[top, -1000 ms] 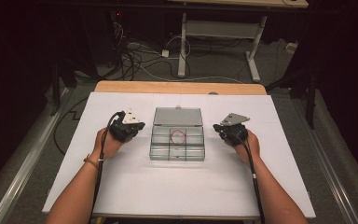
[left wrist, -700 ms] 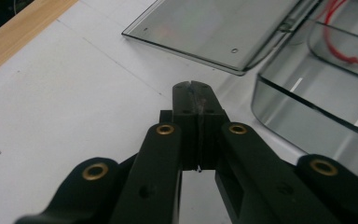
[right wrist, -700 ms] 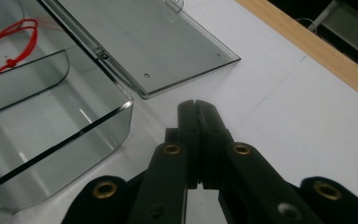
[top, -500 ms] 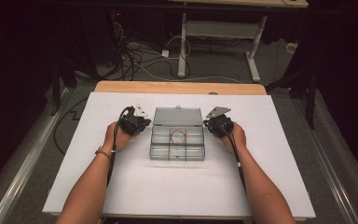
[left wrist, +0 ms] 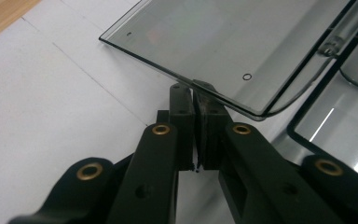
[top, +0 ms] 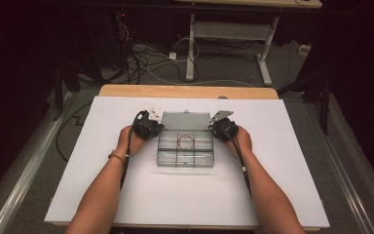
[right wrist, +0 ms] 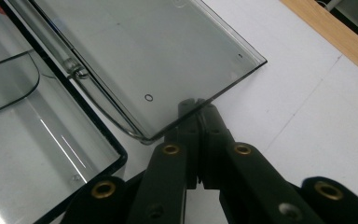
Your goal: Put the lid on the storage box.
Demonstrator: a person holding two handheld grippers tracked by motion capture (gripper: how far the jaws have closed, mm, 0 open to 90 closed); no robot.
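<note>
At the middle of the white table (top: 126, 195), I have the clear compartment box (top: 185, 155) lying open, its lid (top: 185, 120) folded back toward the far edge. My left gripper (top: 155, 127) sits at the lid's left edge, jaws pressed together, holding nothing. My right gripper (top: 216, 128) mirrors it at the right edge, also closed and empty. A red loop (top: 185, 142) rests in a middle compartment.

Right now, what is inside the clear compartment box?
The clear box lies open, its lid folded back. A red ring-shaped thing sits in a middle compartment. The other compartments look bare, though glare hides small contents.
</note>
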